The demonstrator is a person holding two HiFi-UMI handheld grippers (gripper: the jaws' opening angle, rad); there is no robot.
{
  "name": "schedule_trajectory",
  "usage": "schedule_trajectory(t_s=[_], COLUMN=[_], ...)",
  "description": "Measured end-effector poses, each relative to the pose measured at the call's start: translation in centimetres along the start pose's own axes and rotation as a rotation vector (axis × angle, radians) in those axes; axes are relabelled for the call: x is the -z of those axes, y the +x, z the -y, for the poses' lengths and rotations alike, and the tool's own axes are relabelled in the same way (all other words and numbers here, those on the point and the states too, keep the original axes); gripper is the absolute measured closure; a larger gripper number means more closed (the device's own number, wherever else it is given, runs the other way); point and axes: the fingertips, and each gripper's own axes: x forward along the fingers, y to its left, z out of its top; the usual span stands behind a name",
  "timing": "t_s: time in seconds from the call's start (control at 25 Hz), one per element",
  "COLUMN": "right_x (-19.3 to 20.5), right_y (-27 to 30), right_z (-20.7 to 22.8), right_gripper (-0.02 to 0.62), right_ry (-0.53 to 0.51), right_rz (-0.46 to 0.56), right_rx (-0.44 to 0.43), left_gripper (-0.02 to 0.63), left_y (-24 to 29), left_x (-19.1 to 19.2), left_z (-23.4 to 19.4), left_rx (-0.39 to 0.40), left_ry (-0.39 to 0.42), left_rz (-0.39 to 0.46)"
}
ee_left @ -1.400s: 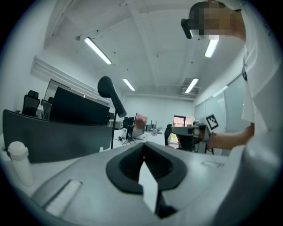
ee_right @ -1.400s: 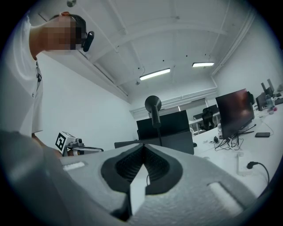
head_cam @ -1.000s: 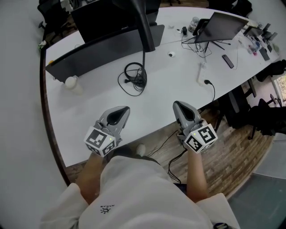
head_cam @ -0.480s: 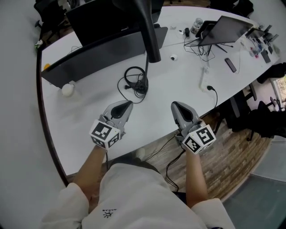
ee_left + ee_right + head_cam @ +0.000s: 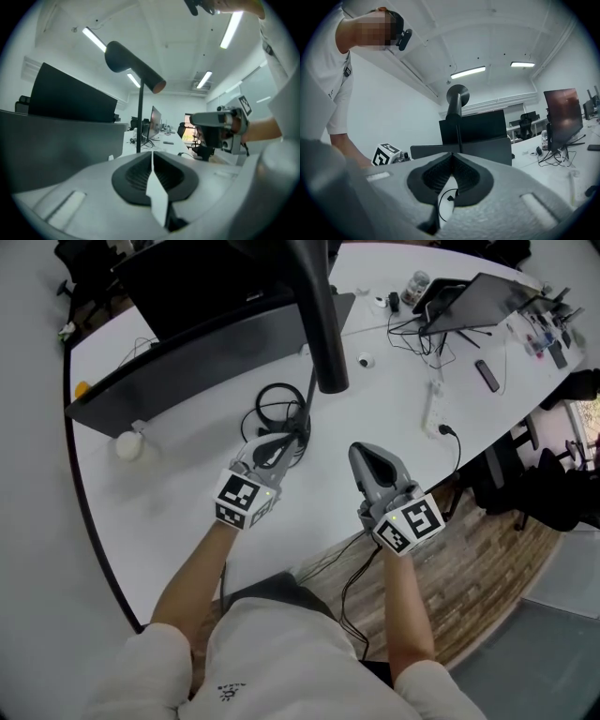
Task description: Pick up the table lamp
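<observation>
Indoors, curved white desk (image 5: 178, 498), black lamp (image 5: 317, 320), plank floor (image 5: 473, 587), ceiling striplights (image 5: 468, 71)

Ceiling strip lights (image 5: 233, 28) flood your office with bright, even light, leaving only faint, soft shadows on the white table (image 5: 178, 507). Your gripper views warp heavily inside round black borders, their foregrounds soft and unfocused. Your head view stays sharp, its straight lines bowing toward the edges.

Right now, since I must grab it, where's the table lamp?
Head view: the black table lamp stands left of centre, its base inside a coiled cable, before the grey divider.
</observation>
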Motion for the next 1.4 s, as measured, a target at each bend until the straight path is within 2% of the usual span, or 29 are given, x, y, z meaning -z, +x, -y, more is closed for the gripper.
schedule_trajectory(t_s=[0.32,0.68,0.72,0.76,0.8,1.04,1.4], right_x=[1.1,1.5,1.6,1.8,1.9,2.5,2.0], right_y=[3.5,6.8,7.0,7.2,7.3,7.9,9.2], right_z=[0.9,1.7,1.7,1.8,1.8,2.5,3.6], right_gripper=[0.595,0.592,0.58,0.518,0.506,0.502,0.495], right_ry=[-0.033,-0.067,-0.066,-0.064,-0.064,-0.076,-0.074], right_rz=[-0.002,0.005,0.003,0.001,0.001,0.006,0.028], right_rx=[-0.049,-0.093,-0.097,-0.102,-0.106,-0.112,-0.104], left_gripper=[0.588,0.533,0.524,0.516,0.511,0.48,0.483], left_y=[2.8,5.2,5.4,5.6,5.7,7.0,9.1], left_x=[1.2,3.1,3.4,3.7,3.9,4.3,6.3], left_z=[-2.4,-3.1,-3.1,-3.1,-3.1,-3.0,-3.0], left_rx=[-0.021,0.005,0.007,0.007,0.005,0.006,0.002], left_ry=[0.0,0.014,0.013,0.012,0.012,0.023,0.031], left_rz=[0.008,-0.013,-0.017,-0.02,-0.02,-0.014,-0.051])
